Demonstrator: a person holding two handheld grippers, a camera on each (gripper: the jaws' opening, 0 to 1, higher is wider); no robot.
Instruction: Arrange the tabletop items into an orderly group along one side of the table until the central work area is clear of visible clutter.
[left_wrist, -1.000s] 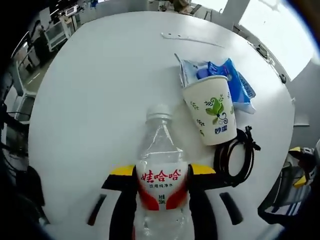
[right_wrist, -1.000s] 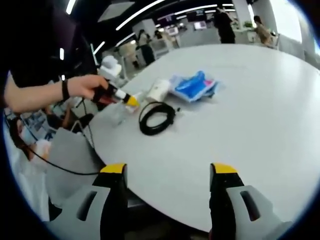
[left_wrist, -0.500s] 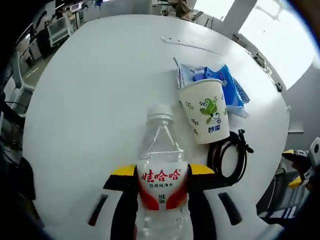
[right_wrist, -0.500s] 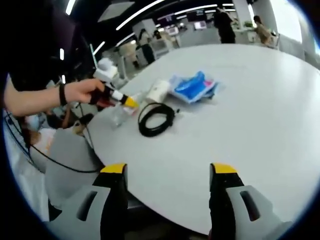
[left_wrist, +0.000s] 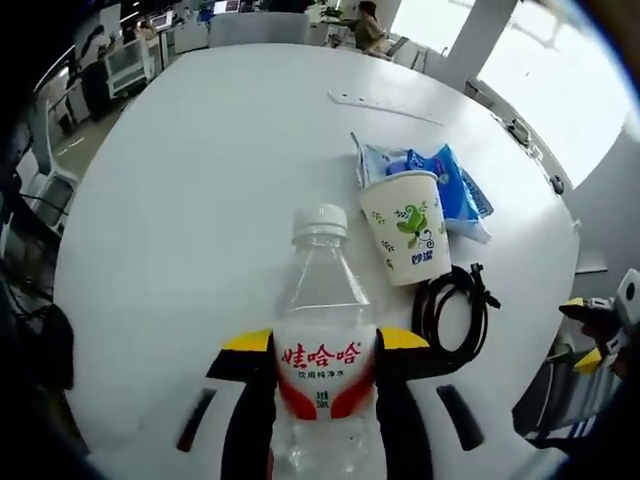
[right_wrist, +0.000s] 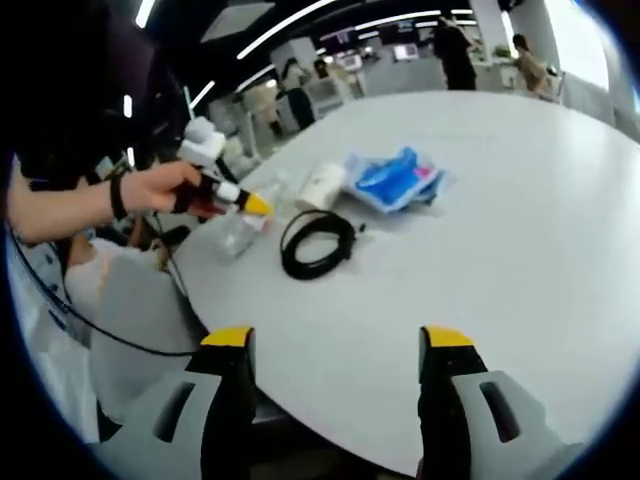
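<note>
In the left gripper view my left gripper (left_wrist: 323, 345) is shut on a clear water bottle (left_wrist: 322, 300) with a white cap and a red label. Just beyond it on the white round table (left_wrist: 190, 170) are a leaf-printed paper cup (left_wrist: 406, 240), a blue packet (left_wrist: 445, 185) behind the cup, and a coiled black cable (left_wrist: 450, 315) to the right. In the right gripper view my right gripper (right_wrist: 337, 340) is open over the table's near edge, holding nothing. Farther off a hand holds the left gripper (right_wrist: 235, 200) with the bottle (right_wrist: 235, 232), beside the cable (right_wrist: 318, 243), cup (right_wrist: 322, 185) and packet (right_wrist: 395, 175).
A thin pale strip (left_wrist: 385, 105) lies near the table's far side. A grey chair (right_wrist: 130, 310) stands by the table edge below the hand. Desks, screens and people are in the background beyond the table (right_wrist: 530, 220).
The left gripper's view has drawn back a little from the cup, packet and cable, the bottle still held. The right gripper's view has barely shifted.
</note>
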